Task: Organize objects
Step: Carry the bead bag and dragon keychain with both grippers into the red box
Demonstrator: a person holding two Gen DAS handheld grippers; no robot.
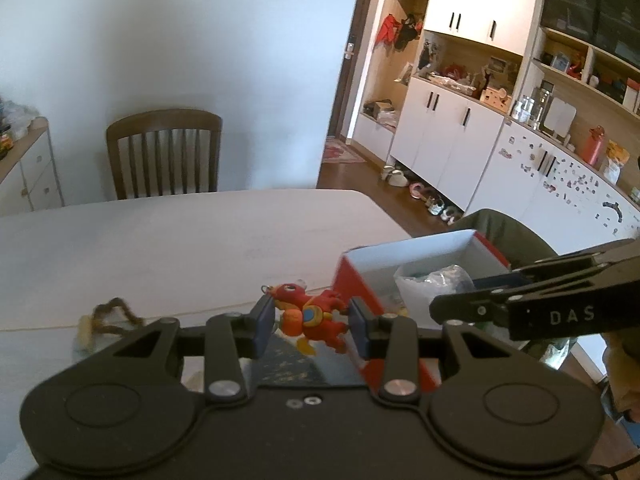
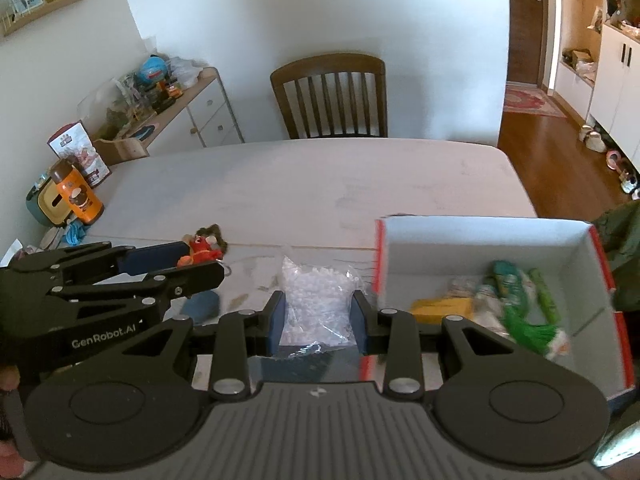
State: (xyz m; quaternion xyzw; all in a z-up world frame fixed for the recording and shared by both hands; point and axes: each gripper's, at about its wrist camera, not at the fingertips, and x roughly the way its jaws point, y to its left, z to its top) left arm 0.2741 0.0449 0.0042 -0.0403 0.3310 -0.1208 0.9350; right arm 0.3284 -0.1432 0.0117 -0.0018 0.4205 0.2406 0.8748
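Left gripper fingers clamp the red toy figure between the pads, lifted beside the box; right gripper pinches the clear bead bag between its fingers.

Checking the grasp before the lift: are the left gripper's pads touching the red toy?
Touching. The left wrist view shows both pads of the left gripper pressed against the red toy.

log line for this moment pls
left gripper: shut on red toy | right gripper: shut on bead bag | red box: open, partly filled
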